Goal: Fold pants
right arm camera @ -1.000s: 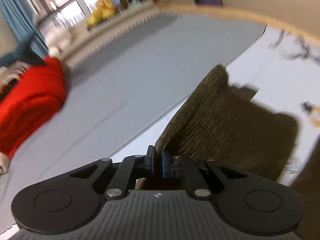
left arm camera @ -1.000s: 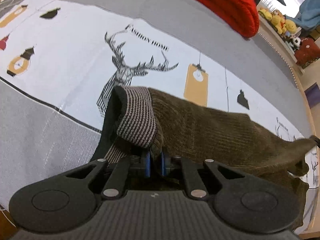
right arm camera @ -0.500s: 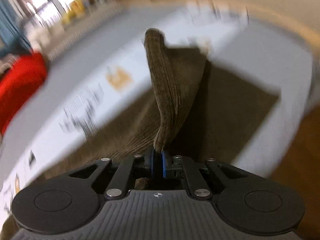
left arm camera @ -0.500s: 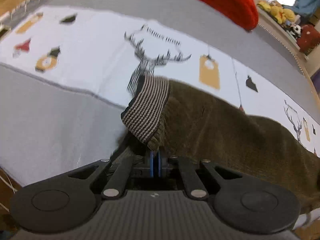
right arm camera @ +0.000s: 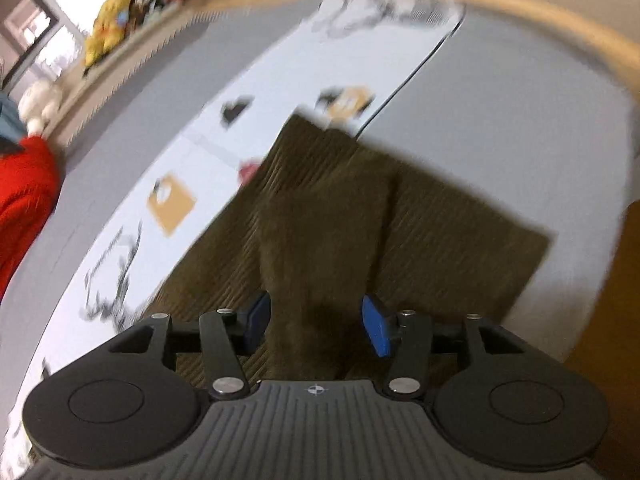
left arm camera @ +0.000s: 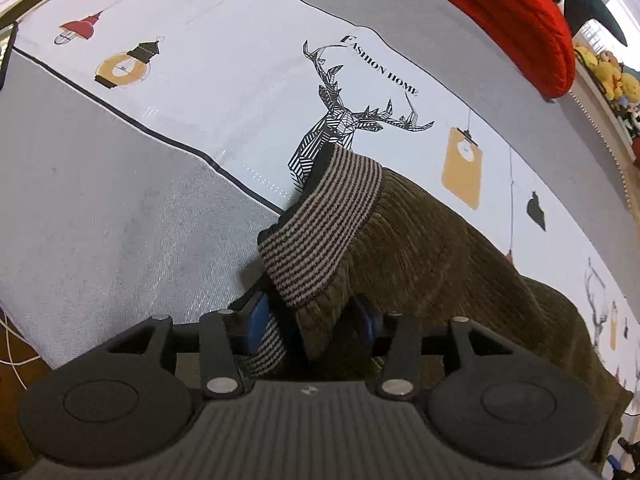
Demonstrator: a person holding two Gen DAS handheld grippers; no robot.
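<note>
Right gripper (right arm camera: 316,326) jaws opening; blue fingers (right arm camera: 376,330) spread, brown corduroy pants (right arm camera: 360,220) fold seen between them, not pressed. Pants laid on printed cloth (right arm camera: 280,80). Red garment (right arm camera: 24,196) at left edge. View blurred.

Right view motion-blurred, tablecloth (right arm camera: 280,80) prints perhaps lamps, unreadable

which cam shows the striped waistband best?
Left wrist: the striped waistband is sharp and central, draped just ahead of the left tongs, whose jaws are opening. Right wrist shows only blurred brown corduroy pants, no waistband.
</note>
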